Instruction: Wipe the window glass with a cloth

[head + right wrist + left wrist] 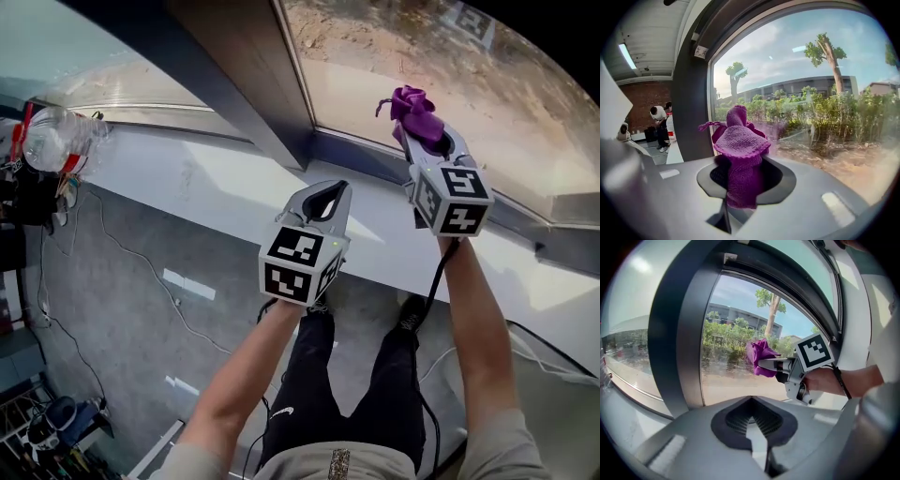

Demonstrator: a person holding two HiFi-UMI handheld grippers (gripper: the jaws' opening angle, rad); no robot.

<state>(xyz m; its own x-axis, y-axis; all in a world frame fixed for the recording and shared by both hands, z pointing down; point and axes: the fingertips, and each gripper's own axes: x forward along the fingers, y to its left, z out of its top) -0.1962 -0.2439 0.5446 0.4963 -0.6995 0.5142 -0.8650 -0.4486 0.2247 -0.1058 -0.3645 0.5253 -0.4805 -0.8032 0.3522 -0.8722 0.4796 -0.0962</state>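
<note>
We have the purple knitted cloth clamped in the right gripper. Its fingers are closed on the lower folds, and the bunched top stands out ahead of them. The right gripper is raised to the window glass, low on the pane and just right of the dark frame post. A faint purple reflection shows in the pane right beside the cloth, so it is very close. We cannot tell whether it actually presses on the glass.

The left gripper hangs lower and further back, over the white sill. Its fingers are together with nothing between them, and it takes no part in the work.

We judge that we are at the wiping step itself, either at the start of a stroke or within one. Most of the pane to the right and above looks yet to be covered.

The next move calls for pushing the bunched cloth firmly onto the glass, then sweeping it across in even, overlapping passes. We should tilt the gripper so that only the cloth meets the pane, not the hard fingers. The clamp should be tight enough that the cloth does not drag out.
</note>
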